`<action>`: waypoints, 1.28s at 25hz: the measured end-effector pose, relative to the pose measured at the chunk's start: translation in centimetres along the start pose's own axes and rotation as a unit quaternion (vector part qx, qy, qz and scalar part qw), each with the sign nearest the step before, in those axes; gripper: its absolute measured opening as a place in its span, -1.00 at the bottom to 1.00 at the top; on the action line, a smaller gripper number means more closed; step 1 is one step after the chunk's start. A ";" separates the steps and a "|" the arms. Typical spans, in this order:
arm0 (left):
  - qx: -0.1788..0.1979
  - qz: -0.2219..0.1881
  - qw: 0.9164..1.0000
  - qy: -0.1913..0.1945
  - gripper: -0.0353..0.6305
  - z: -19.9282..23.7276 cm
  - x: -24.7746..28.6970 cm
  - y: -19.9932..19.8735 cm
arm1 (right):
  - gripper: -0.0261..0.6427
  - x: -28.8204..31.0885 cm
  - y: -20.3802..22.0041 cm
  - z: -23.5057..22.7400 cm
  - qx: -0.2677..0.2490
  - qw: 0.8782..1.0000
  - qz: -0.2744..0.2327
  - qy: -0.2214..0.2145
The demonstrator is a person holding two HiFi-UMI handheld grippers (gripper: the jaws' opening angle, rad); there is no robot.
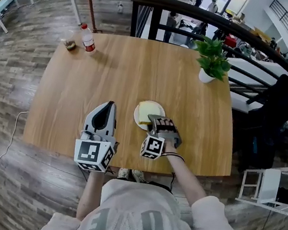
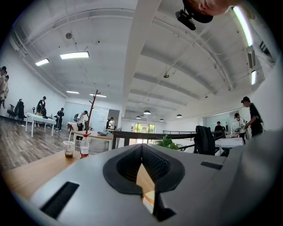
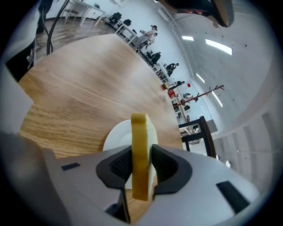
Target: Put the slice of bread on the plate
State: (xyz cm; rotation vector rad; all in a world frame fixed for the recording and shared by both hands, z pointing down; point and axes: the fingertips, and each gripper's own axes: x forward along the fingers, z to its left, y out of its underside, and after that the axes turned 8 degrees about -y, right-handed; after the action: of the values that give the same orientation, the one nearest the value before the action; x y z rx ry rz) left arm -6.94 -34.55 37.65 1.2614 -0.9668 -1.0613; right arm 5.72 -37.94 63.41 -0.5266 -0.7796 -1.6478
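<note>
A pale yellow slice of bread (image 1: 147, 108) stands on edge over the white plate (image 1: 136, 115) near the front middle of the wooden table (image 1: 70, 99). My right gripper (image 1: 153, 120) is shut on it from the near side. In the right gripper view the bread (image 3: 139, 150) is upright between the black pads, with the plate (image 3: 116, 136) just beyond and below, and the right gripper (image 3: 140, 165) tilts down toward it. My left gripper (image 1: 110, 106) lies level on the table to the plate's left, jaws together and empty. The left gripper (image 2: 142, 153) points across the table.
A water bottle (image 1: 88, 38) and a small cup (image 1: 70, 45) stand at the table's far left. A potted plant (image 1: 212, 57) stands at the far right. A black railing (image 1: 214, 20) runs behind the table. A white chair (image 1: 263, 186) is at the right.
</note>
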 end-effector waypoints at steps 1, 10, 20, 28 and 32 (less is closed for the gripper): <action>0.000 -0.001 1.000 0.000 -0.87 0.0 0.1 -0.1 | -0.64 0.1 0.0 -0.4 0.013 1.000 -0.003 -0.010; -0.008 0.004 1.000 -0.005 -0.87 0.2 -0.2 0.7 | -0.36 0.3 -0.3 -0.2 0.075 0.989 -0.011 -0.129; -0.007 0.000 1.000 -0.014 -0.87 1.2 -0.2 0.4 | -0.11 -0.2 -0.8 1.5 0.075 0.977 -0.029 -0.199; -0.001 -0.005 1.000 -0.009 -0.87 1.2 -0.2 -0.1 | -0.08 -3.8 -5.0 -2.3 0.146 0.964 -0.131 -0.180; 0.002 -0.012 1.000 -0.002 -0.87 0.8 0.0 -0.9 | -0.08 -8.1 -7.6 -9.0 0.232 0.938 -0.225 -0.122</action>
State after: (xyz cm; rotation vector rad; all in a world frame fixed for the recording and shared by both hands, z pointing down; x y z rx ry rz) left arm -7.81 -34.72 36.84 1.2769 -0.9608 -1.0813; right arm 0.74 -38.34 50.02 -0.2210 -1.5161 -1.7415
